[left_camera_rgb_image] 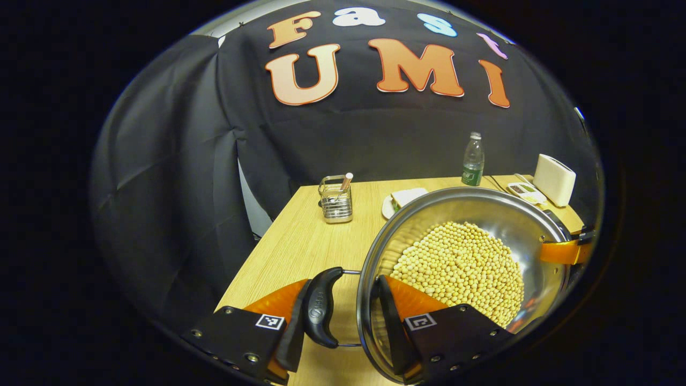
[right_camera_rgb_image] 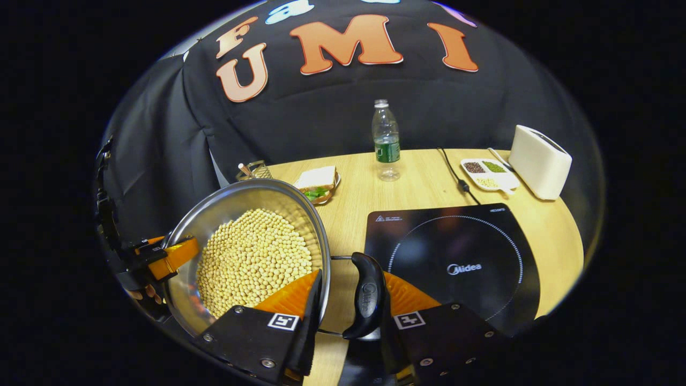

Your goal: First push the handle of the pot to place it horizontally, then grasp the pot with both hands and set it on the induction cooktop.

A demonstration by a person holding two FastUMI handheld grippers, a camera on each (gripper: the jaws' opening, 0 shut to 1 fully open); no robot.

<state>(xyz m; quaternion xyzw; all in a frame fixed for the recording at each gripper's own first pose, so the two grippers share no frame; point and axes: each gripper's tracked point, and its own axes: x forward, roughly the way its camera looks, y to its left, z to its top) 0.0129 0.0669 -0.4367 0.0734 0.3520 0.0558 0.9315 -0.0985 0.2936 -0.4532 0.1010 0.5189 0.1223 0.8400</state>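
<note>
Between orange fingers (left_camera_rgb_image: pixel 407 300), round steel pot (left_camera_rgb_image: pixel 498 214) holds beans (left_camera_rgb_image: pixel 461 262).

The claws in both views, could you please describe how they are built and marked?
Each claw, left and right, has two black blocky bodies with silver screws, each carrying a small square black-and-white tag. The fingers are orange wedges edged with black pads. In the right gripper view the left claw shows the same orange finger on a black frame.
</note>
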